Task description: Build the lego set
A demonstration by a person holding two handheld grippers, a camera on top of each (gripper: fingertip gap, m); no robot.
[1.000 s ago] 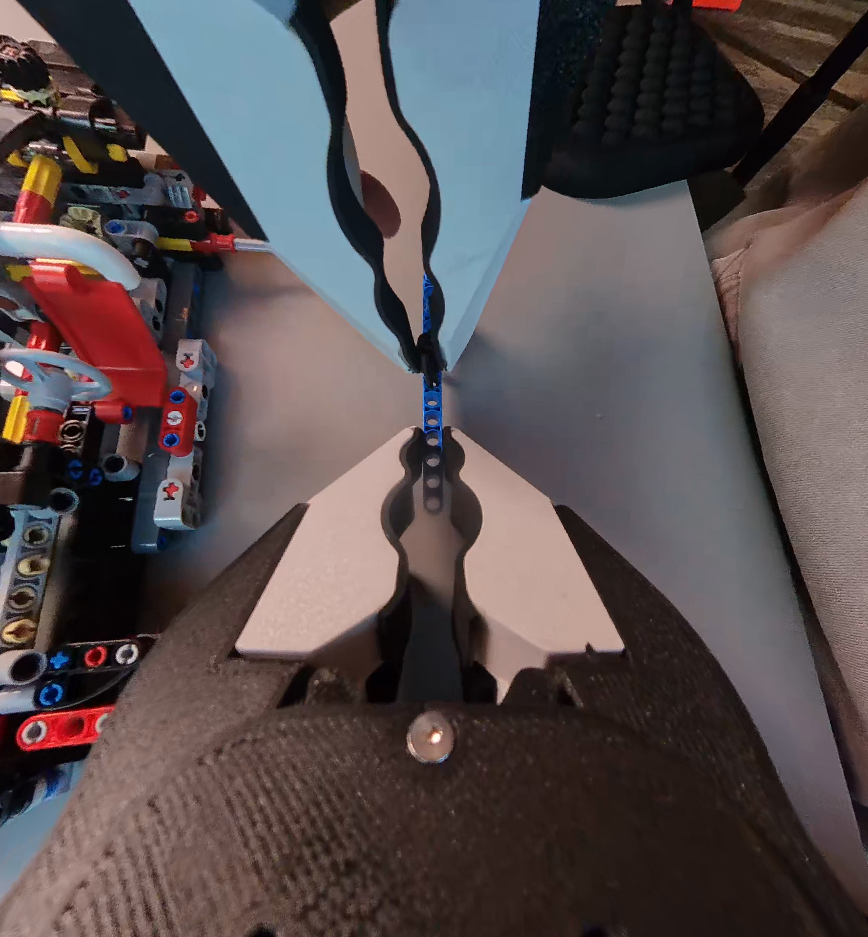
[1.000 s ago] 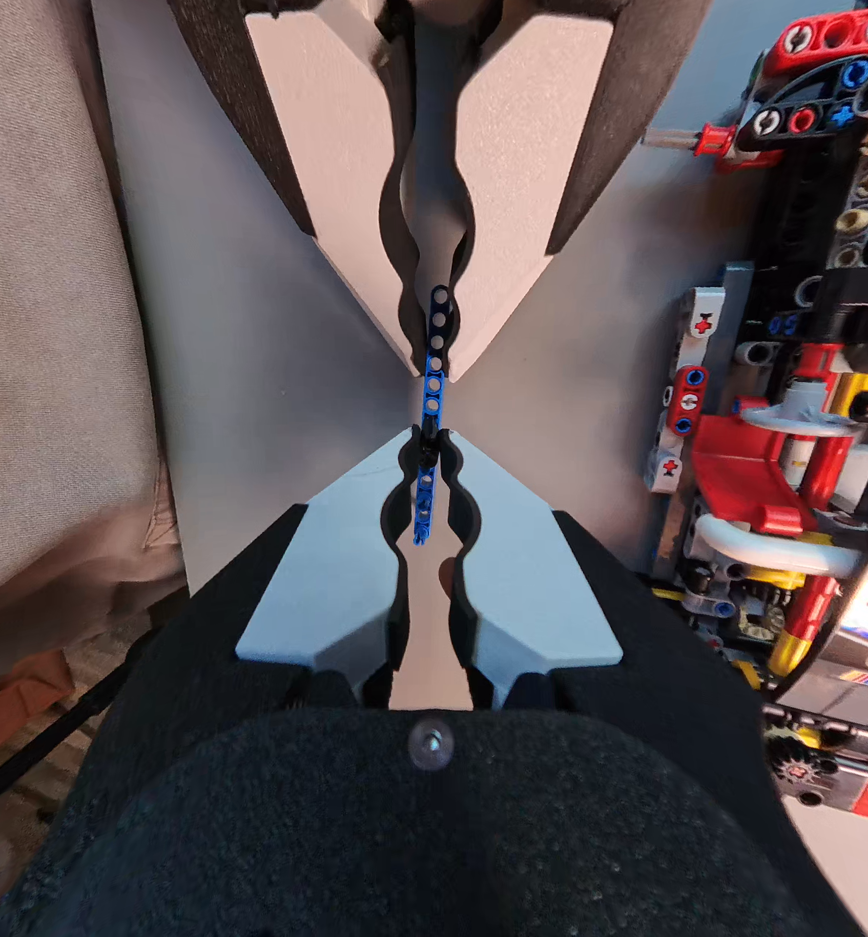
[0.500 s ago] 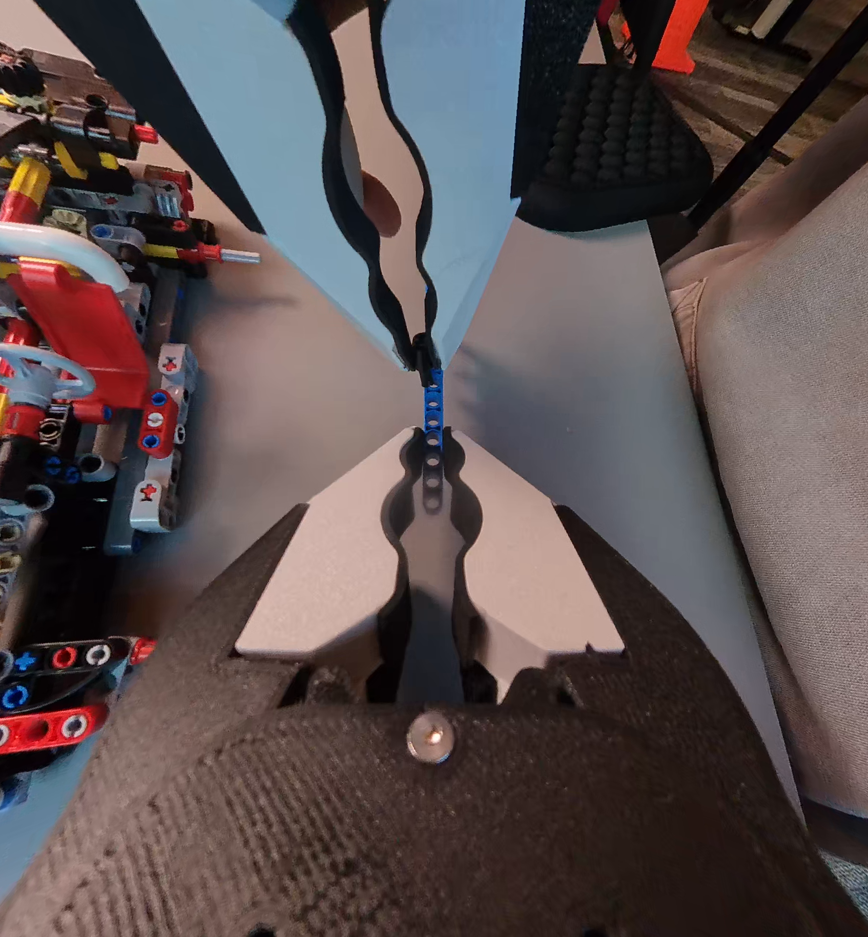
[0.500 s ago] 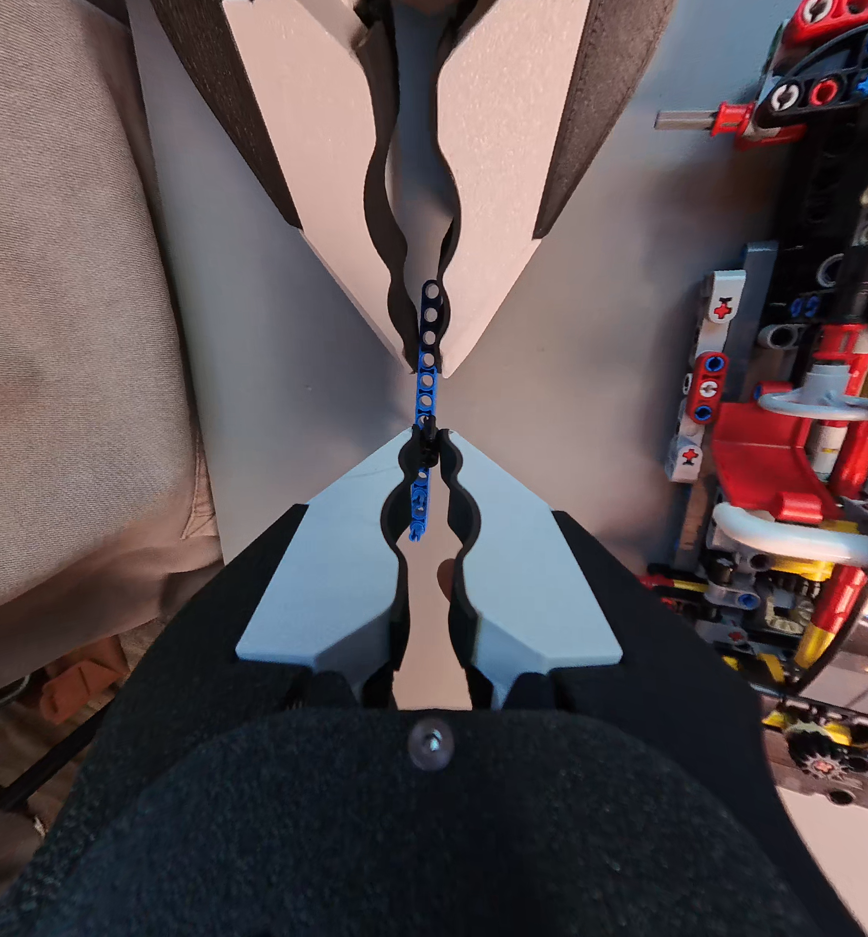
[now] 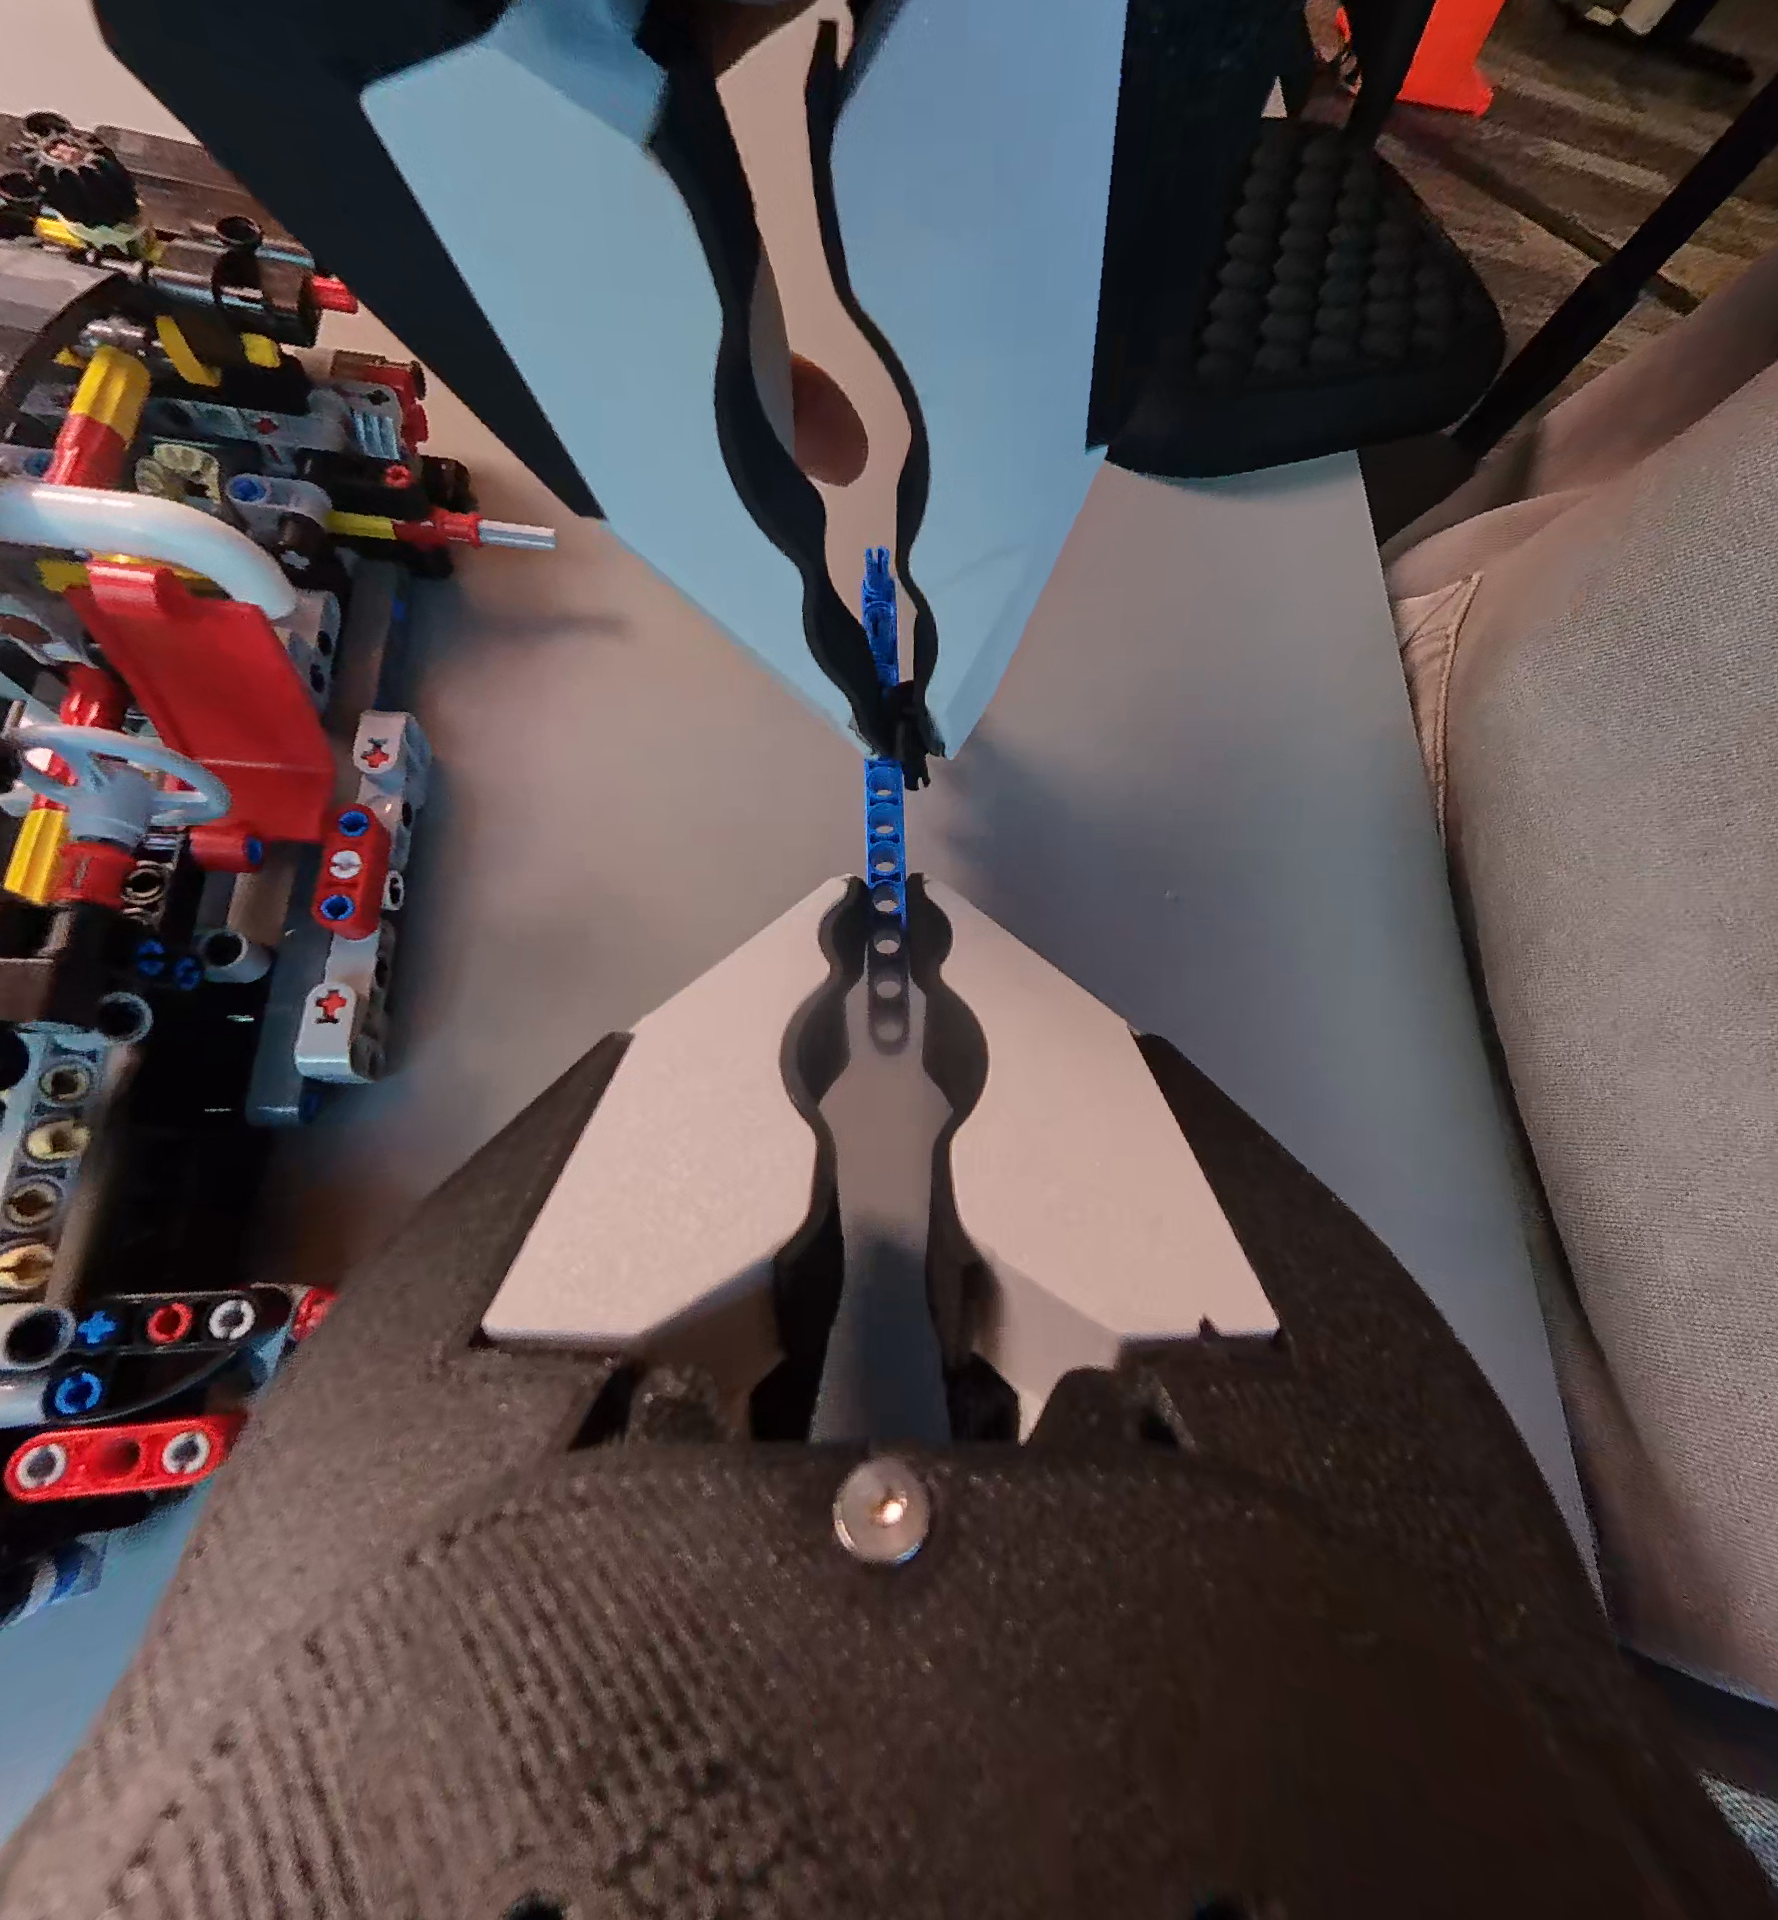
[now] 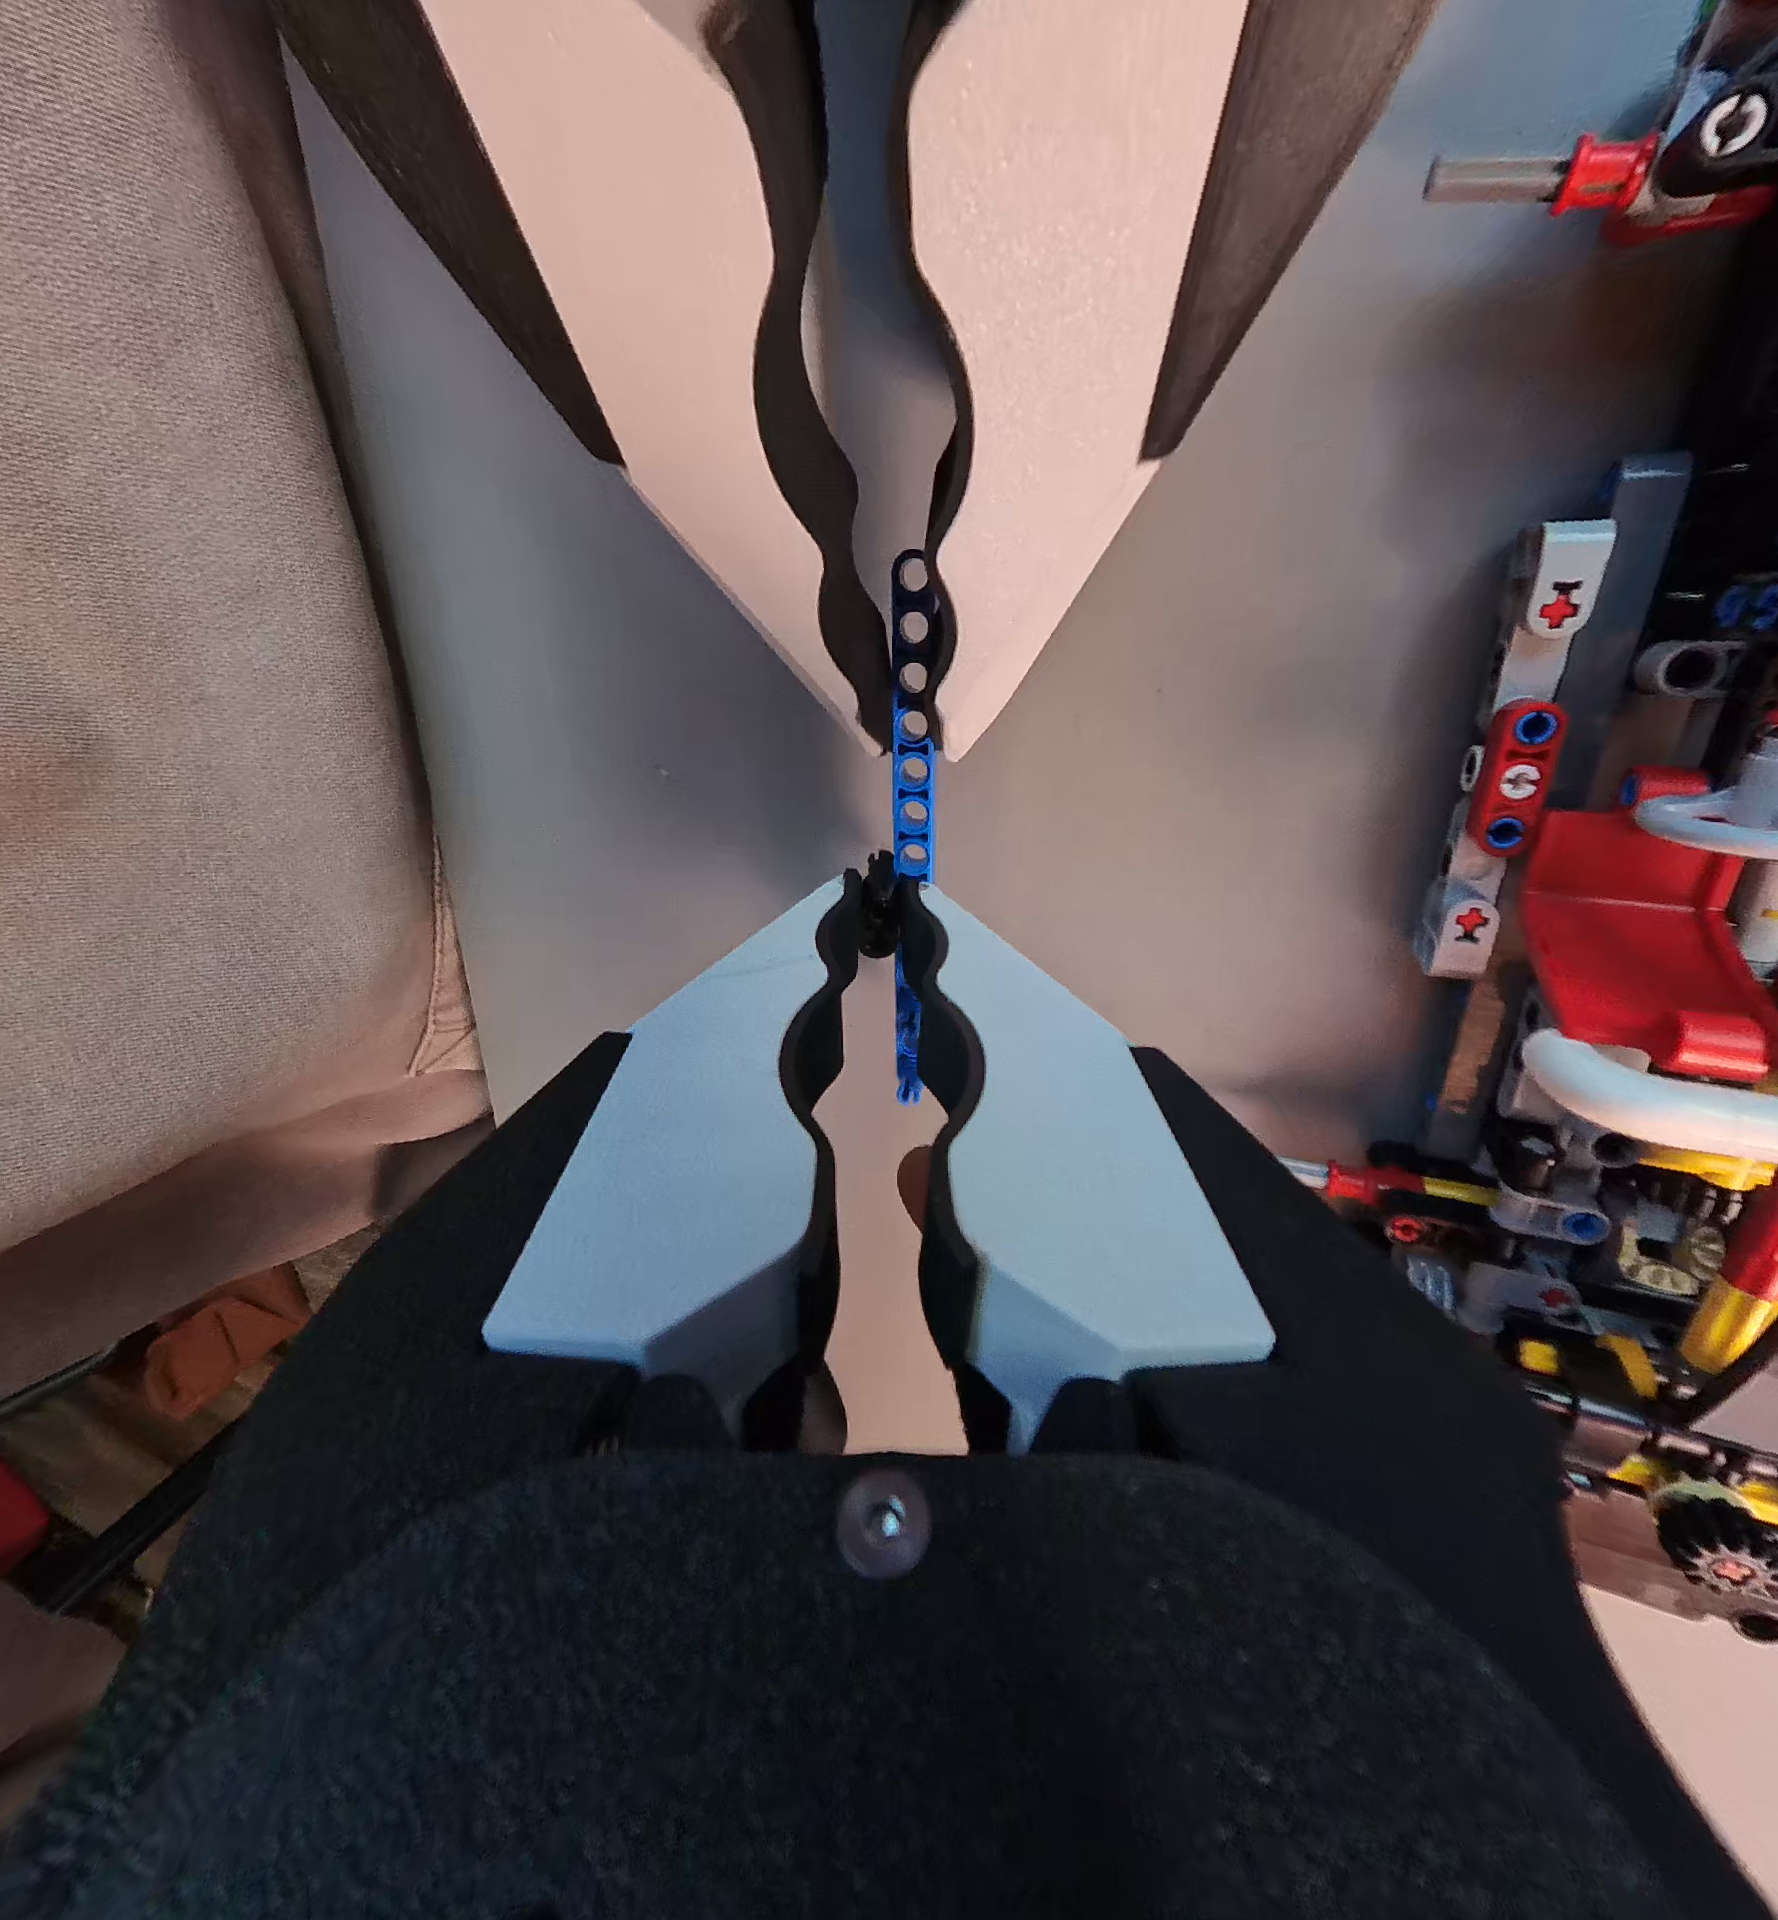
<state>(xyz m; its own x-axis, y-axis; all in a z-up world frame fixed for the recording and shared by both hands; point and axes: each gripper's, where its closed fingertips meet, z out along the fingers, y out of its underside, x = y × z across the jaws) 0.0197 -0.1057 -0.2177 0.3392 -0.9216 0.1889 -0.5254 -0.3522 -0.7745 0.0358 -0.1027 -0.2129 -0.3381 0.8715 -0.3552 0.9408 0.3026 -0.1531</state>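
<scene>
A thin blue lego beam (image 5: 885, 821) with a row of holes is held in the air between my two grippers, which face each other tip to tip. My left gripper (image 5: 885, 891), with grey fingers, is shut on one end of the beam. My right gripper (image 6: 885, 896), with light blue fingers, is shut on the other end (image 6: 912, 800) and presses a small black pin (image 6: 874, 914) against its side. The left gripper (image 6: 911, 740) also shows in the right wrist view, and the right gripper (image 5: 900, 743) in the left wrist view. The partly built lego vehicle (image 5: 168, 707) lies beside them on the grey table (image 5: 1176, 831).
The vehicle (image 6: 1695, 935) has red, yellow, black and grey parts and a grey axle (image 5: 516, 537) sticking out toward the grippers. A person's beige clothing (image 5: 1643, 935) lies along the table edge. A black mesh chair (image 5: 1332, 260) stands beyond the table. My left and right fingertips are right by each other.
Both grippers keep their hold on the blue beam. The pair has drifted a little over the table, so the vehicle sits slightly differently in both views.
</scene>
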